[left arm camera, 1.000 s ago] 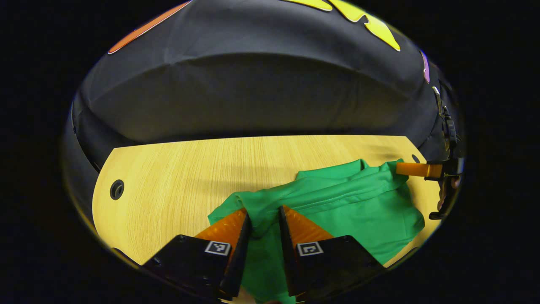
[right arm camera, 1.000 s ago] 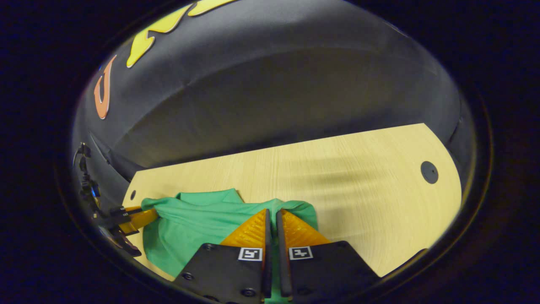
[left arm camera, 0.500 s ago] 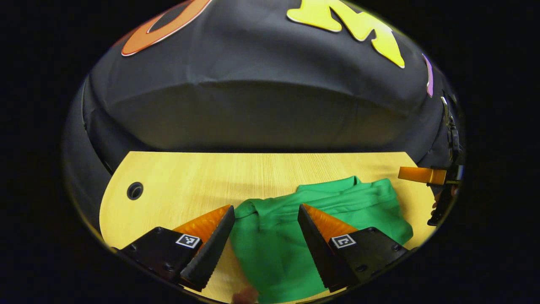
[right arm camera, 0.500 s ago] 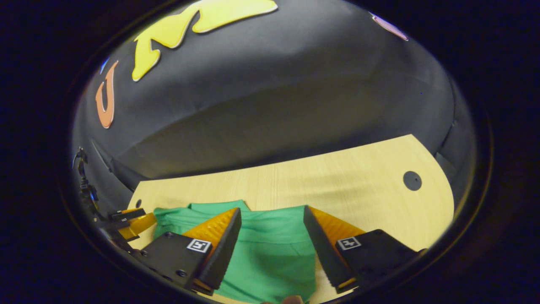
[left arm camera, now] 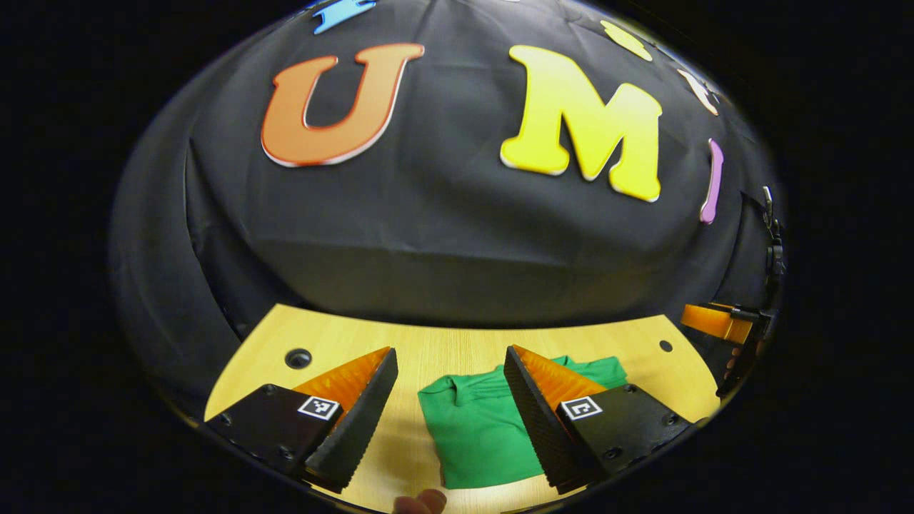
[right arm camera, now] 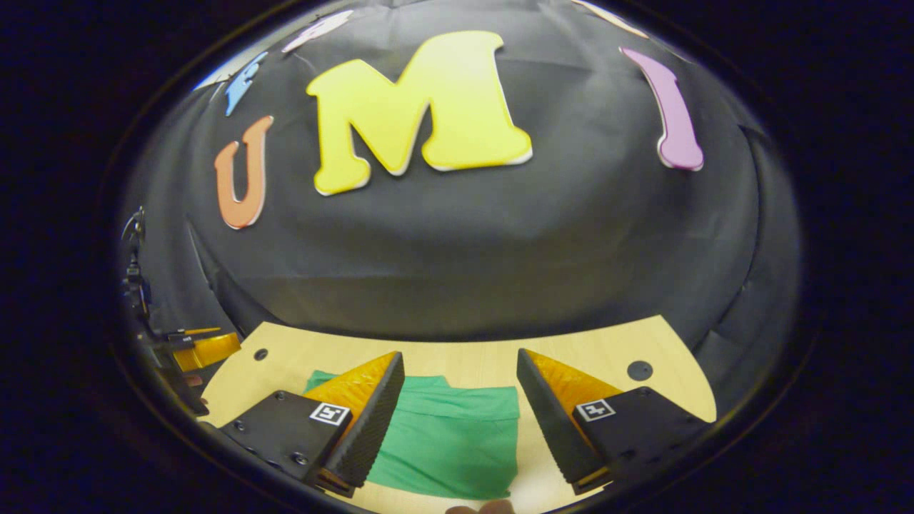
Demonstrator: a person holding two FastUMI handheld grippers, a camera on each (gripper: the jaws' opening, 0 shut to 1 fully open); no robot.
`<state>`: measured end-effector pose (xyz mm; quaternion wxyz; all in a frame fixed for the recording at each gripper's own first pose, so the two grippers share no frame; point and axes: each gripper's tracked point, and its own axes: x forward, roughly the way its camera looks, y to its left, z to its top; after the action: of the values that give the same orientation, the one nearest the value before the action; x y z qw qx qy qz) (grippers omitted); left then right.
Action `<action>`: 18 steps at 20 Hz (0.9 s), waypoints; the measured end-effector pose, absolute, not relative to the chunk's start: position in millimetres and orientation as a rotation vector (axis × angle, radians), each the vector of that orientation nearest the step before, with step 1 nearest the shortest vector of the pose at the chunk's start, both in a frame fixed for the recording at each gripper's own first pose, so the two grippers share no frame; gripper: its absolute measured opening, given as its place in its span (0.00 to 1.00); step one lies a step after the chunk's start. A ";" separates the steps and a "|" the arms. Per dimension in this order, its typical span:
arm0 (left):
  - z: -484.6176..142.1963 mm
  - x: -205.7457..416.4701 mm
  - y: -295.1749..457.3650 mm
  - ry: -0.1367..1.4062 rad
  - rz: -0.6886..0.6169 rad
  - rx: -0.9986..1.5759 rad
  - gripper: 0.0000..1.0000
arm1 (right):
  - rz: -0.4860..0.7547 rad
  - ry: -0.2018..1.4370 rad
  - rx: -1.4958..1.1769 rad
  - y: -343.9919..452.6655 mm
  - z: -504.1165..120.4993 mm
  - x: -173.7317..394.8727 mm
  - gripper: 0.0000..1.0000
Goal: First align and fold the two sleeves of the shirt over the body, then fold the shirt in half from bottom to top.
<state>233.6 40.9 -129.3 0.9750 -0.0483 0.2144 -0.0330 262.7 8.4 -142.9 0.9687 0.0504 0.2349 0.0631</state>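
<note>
A black cloth wall rose behind a pale wooden table (left arm camera: 457, 350) in the booth, and on that table, in the lower centre of both views, lay the green shirt (left arm camera: 477, 435), a compact folded rectangle with its collar end toward the wall.

In the left gripper view, your left hand-held gripper (left arm camera: 450, 414) was released, fingers spread wide and gripping nothing, raised clear of the cloth. The shirt sat low between those fingers and slightly toward the right one, whose edge covered part of it. At the right edge of that frame the right hand-held gripper (left arm camera: 714, 321) appeared, held off the table's right end, well apart from the shirt.

In the right gripper view, your right hand-held gripper (right arm camera: 460, 417) also stood released and empty, with the shirt (right arm camera: 450, 442) below and between its fingers, lying more toward the left finger. The left hand-held gripper (right arm camera: 203, 350) showed at the lower left edge of that frame.

The shirt's longer side appeared to run across the frame, though the lens bends things. It lay straight ahead and below both tools, with neither plainly nearer. Judging by its neat shape, sleeves and bottom-to-top fold looked done; any further move would be downward and forward, onto the near hem.
</note>
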 end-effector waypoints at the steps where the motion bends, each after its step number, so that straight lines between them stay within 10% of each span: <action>1: -109.7 223.2 45.4 0.401 -0.055 -0.094 0.97 | 0.131 0.447 0.096 10.9 -128.0 249.4 0.98; 18: 6.7 22.4 12.3 0.089 0.005 -0.065 0.98 | 0.071 0.139 -0.040 28.1 -11.7 32.8 0.98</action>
<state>22.4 12.3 6.7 0.9985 -0.0324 0.0444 0.0024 32.8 28.1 -11.7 0.9968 -0.0200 0.0693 0.0356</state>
